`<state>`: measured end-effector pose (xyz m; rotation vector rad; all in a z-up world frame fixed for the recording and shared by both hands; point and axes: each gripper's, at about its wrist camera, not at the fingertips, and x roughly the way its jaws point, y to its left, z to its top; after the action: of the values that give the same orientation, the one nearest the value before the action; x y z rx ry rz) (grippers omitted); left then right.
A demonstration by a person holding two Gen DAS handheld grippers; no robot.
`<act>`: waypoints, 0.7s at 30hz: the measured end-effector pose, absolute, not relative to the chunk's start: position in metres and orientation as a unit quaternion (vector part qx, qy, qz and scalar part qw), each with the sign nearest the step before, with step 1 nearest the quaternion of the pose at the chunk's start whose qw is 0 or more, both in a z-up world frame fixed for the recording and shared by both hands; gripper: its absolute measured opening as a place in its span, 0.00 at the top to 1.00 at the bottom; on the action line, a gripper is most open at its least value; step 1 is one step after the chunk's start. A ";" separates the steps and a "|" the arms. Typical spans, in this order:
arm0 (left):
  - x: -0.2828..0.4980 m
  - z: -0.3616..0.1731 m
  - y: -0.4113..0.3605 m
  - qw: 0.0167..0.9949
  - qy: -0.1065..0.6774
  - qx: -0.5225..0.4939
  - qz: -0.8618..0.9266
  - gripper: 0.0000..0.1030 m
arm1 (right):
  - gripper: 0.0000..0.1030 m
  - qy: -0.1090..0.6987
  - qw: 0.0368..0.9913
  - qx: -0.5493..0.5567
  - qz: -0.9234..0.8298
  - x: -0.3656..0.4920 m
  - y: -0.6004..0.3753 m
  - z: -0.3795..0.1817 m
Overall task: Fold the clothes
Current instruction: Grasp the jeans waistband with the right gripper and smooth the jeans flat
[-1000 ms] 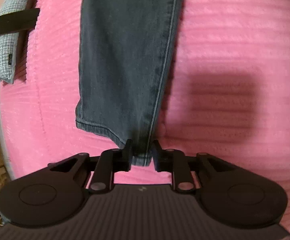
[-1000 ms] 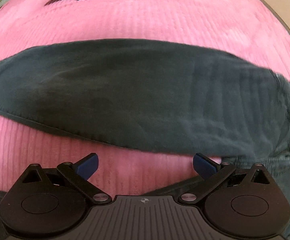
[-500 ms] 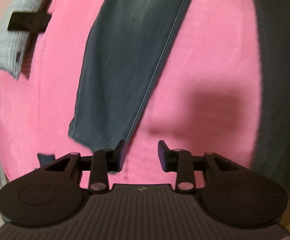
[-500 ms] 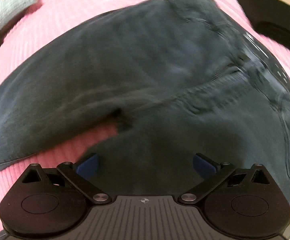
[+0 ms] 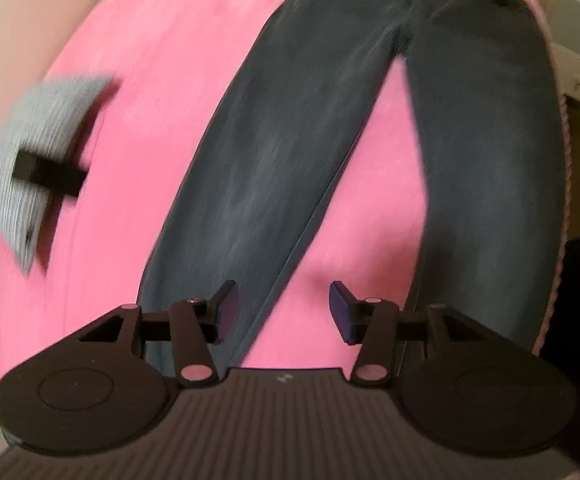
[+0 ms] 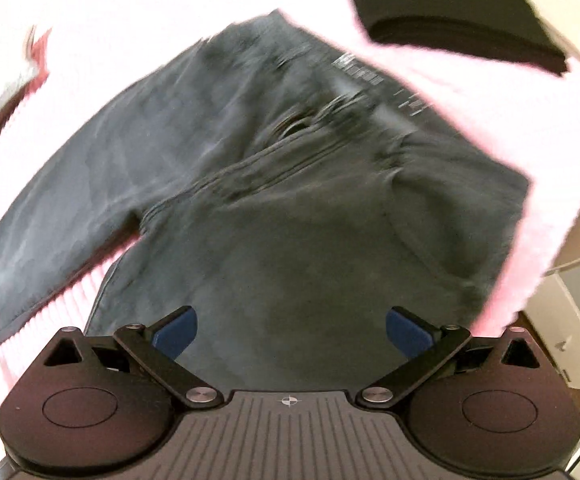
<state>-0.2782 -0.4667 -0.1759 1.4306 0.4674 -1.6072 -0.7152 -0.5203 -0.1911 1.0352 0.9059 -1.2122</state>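
Left wrist: jeans (image 5: pixel 273 152) across pink bedspread (image 5: pixel 137 92).

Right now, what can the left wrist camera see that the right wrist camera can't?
Only the left wrist view shows both legs of the jeans spread apart down toward the hems, and the left gripper, its jaws opening with nothing gripped between them.

Only the right wrist view shows the jeans' waistband and zipper area up close, a folded black garment beyond them, and the right gripper, open above the denim.

Both show the jeans, the pink blanket and a folded grey cloth.
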 end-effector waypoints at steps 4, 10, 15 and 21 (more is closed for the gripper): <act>-0.312 -0.177 -0.482 0.439 0.182 0.540 -0.694 0.55 | 0.00 0.367 0.625 0.422 -0.545 -0.733 -0.524 -0.158; -0.370 -0.177 -0.505 0.412 0.173 0.506 -0.738 0.53 | 0.00 0.388 0.662 0.378 -0.518 -0.753 -0.547 -0.136; -0.423 -0.189 -0.544 0.411 0.174 0.499 -0.743 0.52 | 0.22 0.402 0.695 0.365 -0.472 -0.772 -0.599 -0.144; -0.496 -0.216 -0.602 0.436 0.216 0.523 -0.700 0.51 | 0.50 0.445 0.753 0.350 -0.334 -0.764 -0.687 -0.214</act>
<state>-0.4963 -0.6016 -0.2160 1.3013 0.5383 -1.7404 -0.7640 -0.6873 -0.2143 0.7635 0.9719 -0.7289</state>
